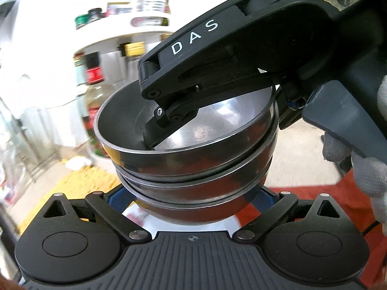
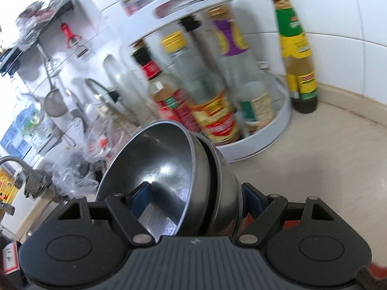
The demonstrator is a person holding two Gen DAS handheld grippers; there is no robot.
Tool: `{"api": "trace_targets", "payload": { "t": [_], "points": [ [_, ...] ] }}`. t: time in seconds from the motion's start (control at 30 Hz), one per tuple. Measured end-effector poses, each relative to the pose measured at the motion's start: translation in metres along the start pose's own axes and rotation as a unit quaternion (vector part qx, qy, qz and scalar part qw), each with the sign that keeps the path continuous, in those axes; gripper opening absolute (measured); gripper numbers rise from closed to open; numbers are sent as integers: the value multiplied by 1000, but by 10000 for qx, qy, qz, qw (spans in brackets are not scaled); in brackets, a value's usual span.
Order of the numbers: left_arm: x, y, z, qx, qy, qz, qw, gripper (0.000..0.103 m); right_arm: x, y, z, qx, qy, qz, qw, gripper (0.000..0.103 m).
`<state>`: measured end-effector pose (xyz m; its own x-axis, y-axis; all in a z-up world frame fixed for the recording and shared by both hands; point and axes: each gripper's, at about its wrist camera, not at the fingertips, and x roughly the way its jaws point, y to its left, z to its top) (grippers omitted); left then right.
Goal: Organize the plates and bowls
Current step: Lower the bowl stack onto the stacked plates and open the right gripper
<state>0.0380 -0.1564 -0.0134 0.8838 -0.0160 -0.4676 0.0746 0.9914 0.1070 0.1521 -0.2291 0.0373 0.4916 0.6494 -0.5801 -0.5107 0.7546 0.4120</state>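
Note:
A stack of three nested steel bowls (image 1: pixel 188 169) fills the middle of the left wrist view, held in the air. My left gripper (image 1: pixel 193 199) has its blue-padded fingers (image 1: pixel 262 199) on either side of the lowest bowl; whether they press it is hidden. My right gripper (image 1: pixel 157 130) comes in from the upper right, one finger inside the top bowl. In the right wrist view the stack of bowls (image 2: pixel 169 178) is tilted, and my right gripper (image 2: pixel 196 197) is shut on its rims, one blue pad (image 2: pixel 141 198) inside and one outside.
A white round condiment rack (image 2: pixel 266 133) full of sauce bottles stands on the beige counter (image 2: pixel 326 164) just beyond the bowls. A tall yellow-capped bottle (image 2: pixel 295 53) stands by the tiled wall. A tap (image 2: pixel 21 169), plastic bags and hanging utensils are at the left.

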Motion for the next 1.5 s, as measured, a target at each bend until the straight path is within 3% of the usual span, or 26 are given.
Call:
{"api": "trace_targets", "payload": {
  "t": [0.33,0.73,1.03,1.5],
  "points": [
    [-56,28,-41,-44,134,25,9999,100,7,65,-46,-35,147,50,9999,76],
    [-61,35,-50,188,9,32,9998,101,13,93,-74,105,39,28,9999,76],
    [-21,27,-52,270,130,76,9995,101,28,73,-70,297,-101,30,9995,76],
    [27,33,-55,167,553,1,9983,101,69,30,-62,468,209,78,9987,76]
  ]
}}
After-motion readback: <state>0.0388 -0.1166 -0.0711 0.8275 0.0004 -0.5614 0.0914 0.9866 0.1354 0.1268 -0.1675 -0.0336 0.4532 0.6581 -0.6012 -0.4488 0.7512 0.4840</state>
